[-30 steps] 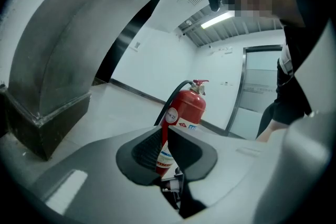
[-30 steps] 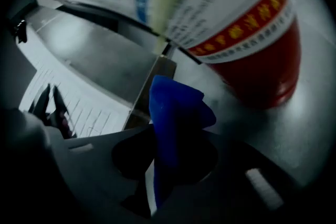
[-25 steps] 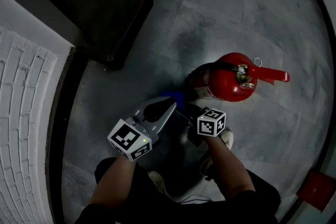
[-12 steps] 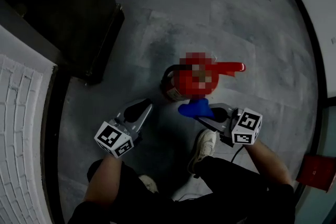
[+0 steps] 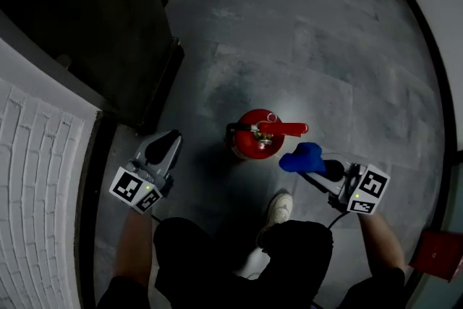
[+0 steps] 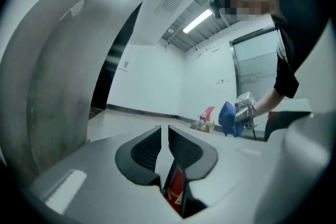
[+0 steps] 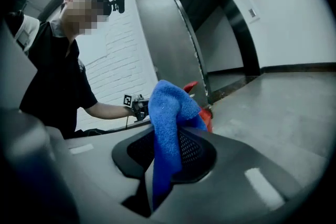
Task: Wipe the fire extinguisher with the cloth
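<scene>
Head view: the red extinguisher (image 5: 255, 135) stands upright on the grey floor (image 5: 318, 40) at the centre of the frame, seen from above, its lever pointing right. The right gripper (image 5: 320, 167) is at lower right, just beside the extinguisher, with a blue cloth (image 5: 300, 157) bunched at its tip; cloth and extinguisher look slightly apart. The left gripper (image 5: 168, 140) is at lower left, apart from the extinguisher, pointing toward the upper part of the frame. A white brick wall (image 5: 36, 177) fills the left edge, and a shoe (image 5: 278, 207) shows below the extinguisher.

Left gripper view: the left gripper (image 6: 164, 132) has its fingers (image 6: 147, 147) drawn together with only a thin slit between, nothing caught in it. Right of centre, farther off, are the extinguisher (image 6: 206, 116) and the cloth (image 6: 227, 118).

Right gripper view: the right gripper (image 7: 167, 138) has its fingers (image 7: 197, 149) clamped on the cloth (image 7: 167, 107), which stands up between them in a fold and hangs down through the gap. The extinguisher (image 7: 206, 114) peeks out red just behind the cloth.
</scene>
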`<state>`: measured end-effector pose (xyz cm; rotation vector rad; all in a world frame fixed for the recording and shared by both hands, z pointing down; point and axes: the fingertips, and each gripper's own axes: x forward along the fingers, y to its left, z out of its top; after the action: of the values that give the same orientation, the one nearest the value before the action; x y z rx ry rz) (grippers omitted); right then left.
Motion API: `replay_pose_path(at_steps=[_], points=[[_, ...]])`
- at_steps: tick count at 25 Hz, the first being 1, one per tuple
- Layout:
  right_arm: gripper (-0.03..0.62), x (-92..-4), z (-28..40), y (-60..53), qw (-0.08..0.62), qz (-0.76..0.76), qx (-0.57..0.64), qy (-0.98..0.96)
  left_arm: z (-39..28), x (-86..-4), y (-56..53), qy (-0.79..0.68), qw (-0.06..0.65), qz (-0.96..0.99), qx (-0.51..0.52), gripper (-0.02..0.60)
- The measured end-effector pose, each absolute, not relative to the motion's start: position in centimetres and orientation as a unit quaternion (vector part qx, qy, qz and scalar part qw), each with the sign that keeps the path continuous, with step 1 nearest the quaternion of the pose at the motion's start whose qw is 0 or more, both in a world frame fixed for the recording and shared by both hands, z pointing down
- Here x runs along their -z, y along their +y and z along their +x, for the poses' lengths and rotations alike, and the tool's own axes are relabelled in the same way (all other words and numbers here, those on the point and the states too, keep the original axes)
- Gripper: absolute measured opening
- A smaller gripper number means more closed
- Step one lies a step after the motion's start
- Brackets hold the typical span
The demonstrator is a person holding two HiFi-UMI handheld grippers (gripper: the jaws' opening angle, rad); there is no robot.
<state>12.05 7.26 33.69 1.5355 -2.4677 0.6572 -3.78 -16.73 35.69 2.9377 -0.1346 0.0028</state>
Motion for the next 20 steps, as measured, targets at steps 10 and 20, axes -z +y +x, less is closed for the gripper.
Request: replay_pose_path(at_steps=[10, 20], points=[[0.061, -14.1, 16.2, 12.4, -0.082, 0.672, -0.228, -0.700, -3.5, -16.1, -10.1, -0.049, 0.180, 0.982, -0.040, 0.041], [0.061, 7.0, 13.2, 16.3, -0.123, 0.708, -0.157, -0.678, -9.7, 6.1, -8.5, -0.055, 0.147, 0.987, 0.013, 0.028]])
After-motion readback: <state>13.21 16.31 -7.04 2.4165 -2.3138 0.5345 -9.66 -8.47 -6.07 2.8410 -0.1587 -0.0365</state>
